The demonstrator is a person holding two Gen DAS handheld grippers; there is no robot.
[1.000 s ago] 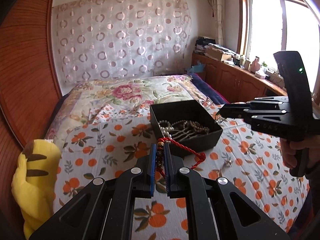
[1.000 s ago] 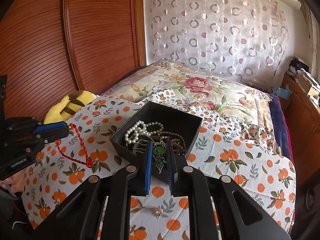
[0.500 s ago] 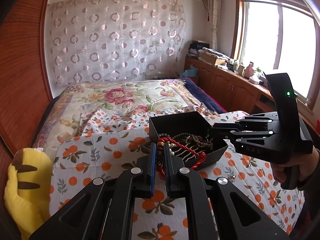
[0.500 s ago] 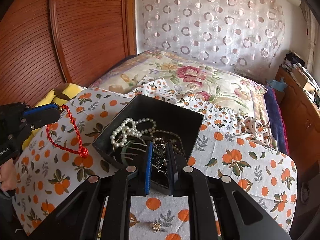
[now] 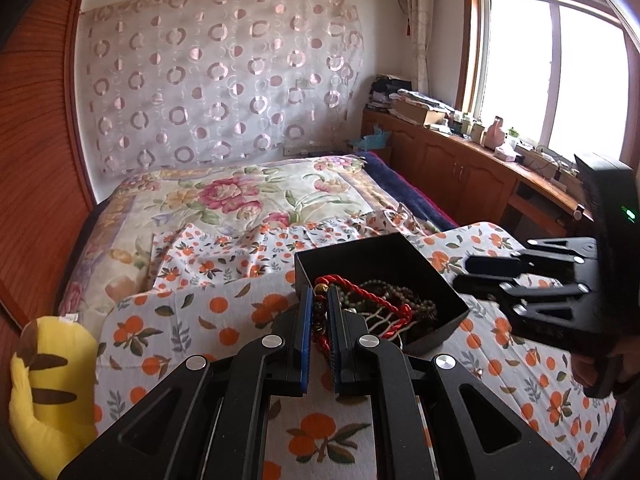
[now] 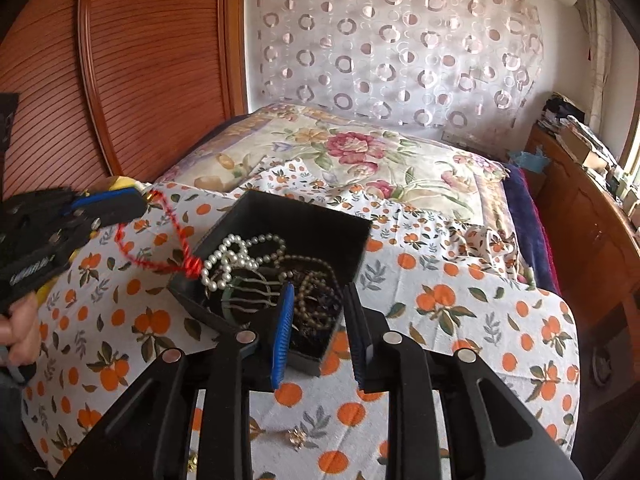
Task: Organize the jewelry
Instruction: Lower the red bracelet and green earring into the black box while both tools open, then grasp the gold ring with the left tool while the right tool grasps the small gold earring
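A black open box (image 5: pixel 384 250) (image 6: pixel 320 220) sits on the orange-print cloth and holds a pearl strand (image 6: pixel 230 256), bead necklaces (image 6: pixel 316 300) and a hair comb (image 6: pixel 252 294). My left gripper (image 5: pixel 319 304) (image 6: pixel 138 200) is shut on a red cord bracelet (image 5: pixel 372 300) (image 6: pixel 160 256), whose loop hangs over the box's near-left corner. My right gripper (image 6: pixel 316 300) (image 5: pixel 466 272) is open and empty, its jaws spread just above the box's near edge.
A small gold trinket (image 6: pixel 296 438) lies on the cloth in front of the box. A yellow striped plush toy (image 5: pixel 48 376) sits at the bed's left edge. A wooden wardrobe (image 6: pixel 120 60) is on the left, a cluttered low cabinet (image 5: pixel 472 152) under the window.
My right gripper has opened and let the green pendant necklace drop into the box. My left gripper has carried the red cord bracelet forward, over the box.
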